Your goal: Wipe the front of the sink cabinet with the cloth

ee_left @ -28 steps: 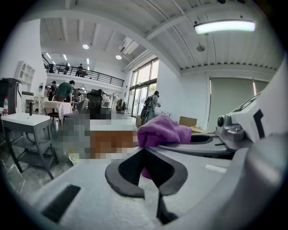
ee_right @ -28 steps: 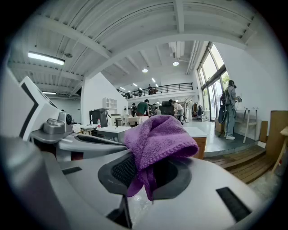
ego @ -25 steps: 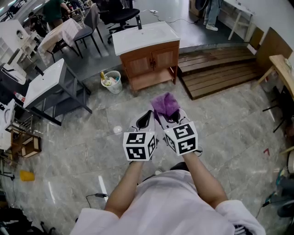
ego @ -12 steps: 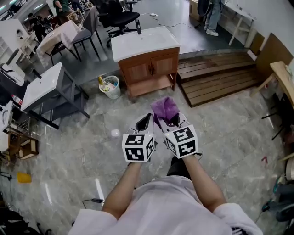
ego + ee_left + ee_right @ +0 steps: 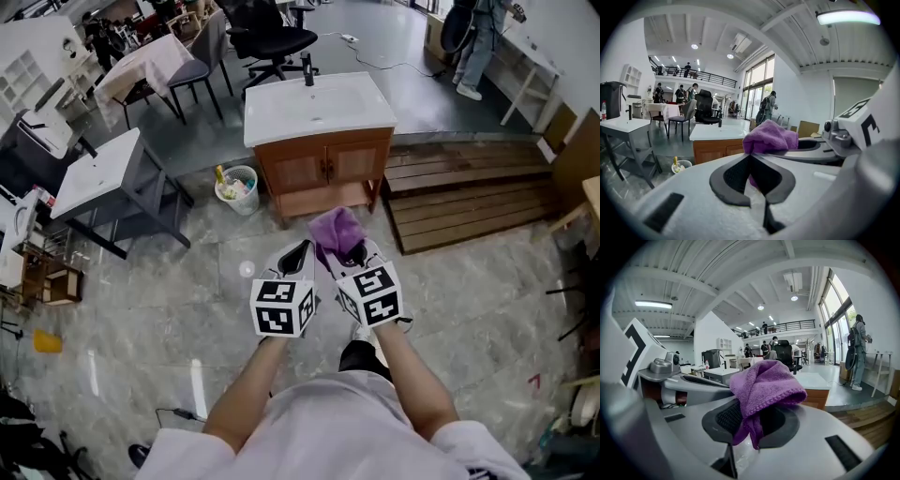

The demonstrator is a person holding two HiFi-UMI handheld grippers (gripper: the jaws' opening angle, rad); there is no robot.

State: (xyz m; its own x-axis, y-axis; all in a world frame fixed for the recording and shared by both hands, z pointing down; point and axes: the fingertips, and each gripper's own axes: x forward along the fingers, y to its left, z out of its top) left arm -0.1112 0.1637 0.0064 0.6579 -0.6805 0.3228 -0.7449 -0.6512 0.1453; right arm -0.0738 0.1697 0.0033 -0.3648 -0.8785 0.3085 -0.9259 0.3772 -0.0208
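**Head view, near to far.** At the bottom of the frame are the person's white-sleeved forearms, held side by side. Above them, at mid-frame, sit the two marker cubes. The left gripper (image 5: pixel 298 249) has its jaws closed tip to tip with nothing of its own between them. A sliver of purple seen through them in the left gripper view seems to belong to its neighbour's load. The right gripper (image 5: pixel 349 251) is clamped on the purple cloth (image 5: pixel 336 229), which bunches above the pads and hangs in a fold between them. The grey marbled floor (image 5: pixel 169 291) lies beneath both.

Just above the cloth in the frame stands the sink cabinet (image 5: pixel 323 172), with wooden doors under a white basin top. A small waste bin (image 5: pixel 235 187) is at its left and a slatted wooden platform (image 5: pixel 464 192) at its right. A grey table (image 5: pixel 94 173) and an office chair (image 5: pixel 272 39) occupy the upper left.

**Change.** Over the past second the cabinet has slid lower and grown larger in the frame, while the grippers have kept their pose. This suggests an approach on foot. No wiping has begun, and the cloth is still apart from the cabinet front.
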